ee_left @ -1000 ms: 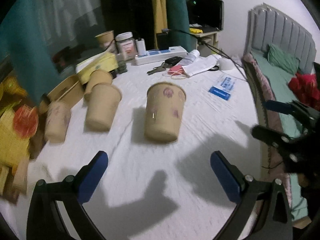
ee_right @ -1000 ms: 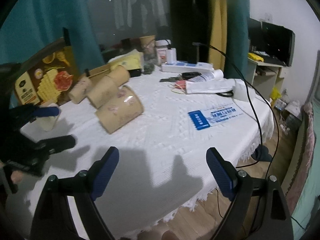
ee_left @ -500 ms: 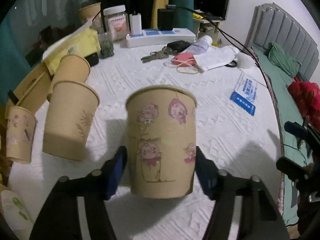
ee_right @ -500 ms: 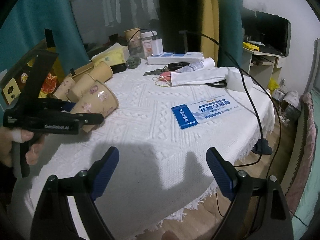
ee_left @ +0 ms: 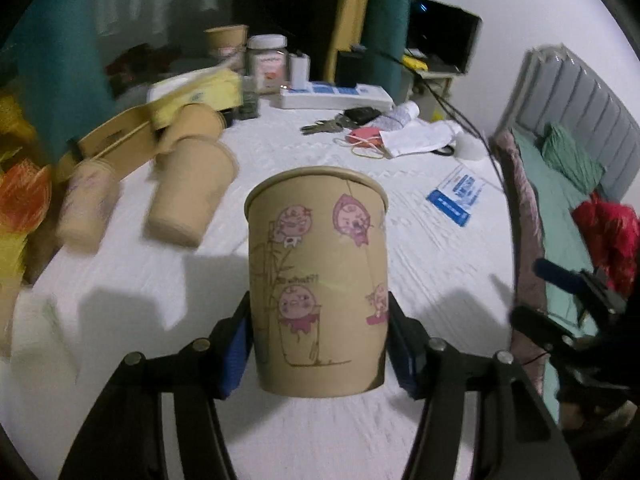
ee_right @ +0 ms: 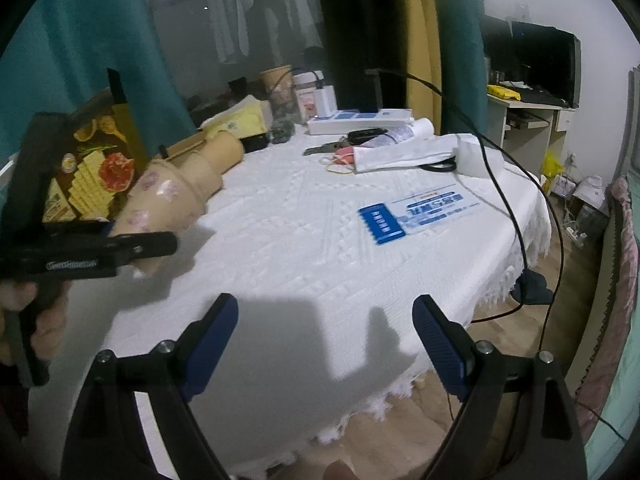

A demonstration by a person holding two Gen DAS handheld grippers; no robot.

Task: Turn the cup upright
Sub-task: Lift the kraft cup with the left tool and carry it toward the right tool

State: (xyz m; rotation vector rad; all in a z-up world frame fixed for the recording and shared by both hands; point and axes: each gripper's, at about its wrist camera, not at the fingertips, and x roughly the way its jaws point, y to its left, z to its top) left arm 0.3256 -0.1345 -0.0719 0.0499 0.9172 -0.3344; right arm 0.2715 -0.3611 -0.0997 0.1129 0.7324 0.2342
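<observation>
Tan paper cup with pink cartoon prints sits dead centre in the left wrist view, rim toward 12 o'clock, base toward the camera, over the white textured tablecloth. Left gripper pinches it, blue pads on both sides of the lower wall; it pitches downward. Two plain tan cups lie at 10 o'clock. Right gripper is spread, nothing between the pads, angled down at the table edge.

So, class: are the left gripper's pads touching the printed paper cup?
Touching. In the left wrist view both blue pads press flat against the sides of the printed paper cup, with the left gripper clamped on it and no gap showing.
</observation>
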